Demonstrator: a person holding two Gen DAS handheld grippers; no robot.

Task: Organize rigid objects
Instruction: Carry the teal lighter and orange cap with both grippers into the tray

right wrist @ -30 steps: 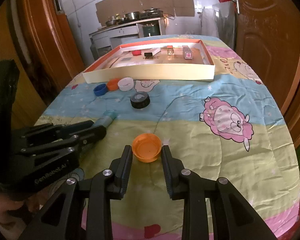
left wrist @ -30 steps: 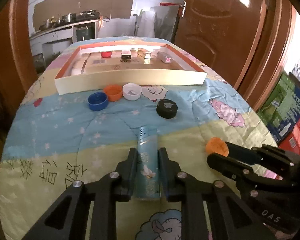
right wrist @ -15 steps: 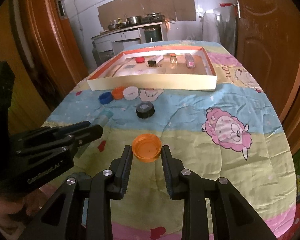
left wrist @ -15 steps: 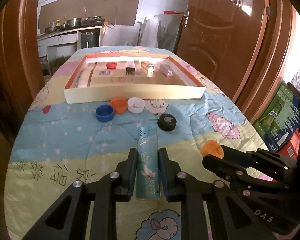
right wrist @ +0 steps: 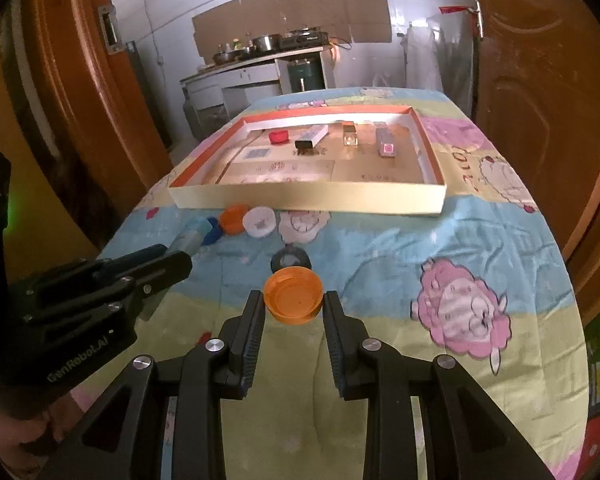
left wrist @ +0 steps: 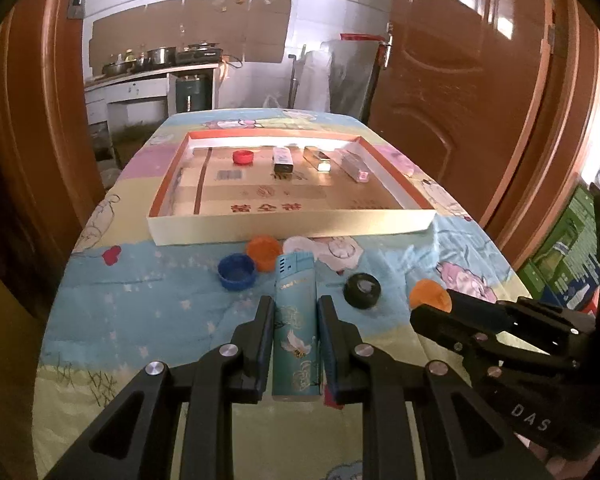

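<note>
1. The left gripper (left wrist: 294, 312) points down and forward over the table; its jaws are clamped on a teal lighter (left wrist: 295, 320), held lengthwise between the pads with its nozzle end sticking out ahead, clear of the cloth.
2. The right gripper (right wrist: 293, 308) is tilted down likewise; its jaws are partly closed on the rim of an orange cap (right wrist: 293, 295), open side up, carried above the cloth.
3. Both tools are side by side, the left one visible at the left edge of the right wrist view.
4. The surface is a table under a cartoon-print cloth (right wrist: 440, 252) of blue, yellow and pink bands.
5. A shallow cardboard tray (left wrist: 292, 224) lies further ahead; it holds a red cap (left wrist: 243, 157) and three small boxes in a row along its far side.
6. Just before the tray's near wall lie a blue cap (left wrist: 236, 272), a second orange cap (left wrist: 263, 252) and a white cap (right wrist: 260, 221); a black cap (left wrist: 362, 290) lies apart, nearer the grippers.
7. The room has brown wooden doors on both sides and a counter with pots (right wrist: 260, 46) at the far wall.
</note>
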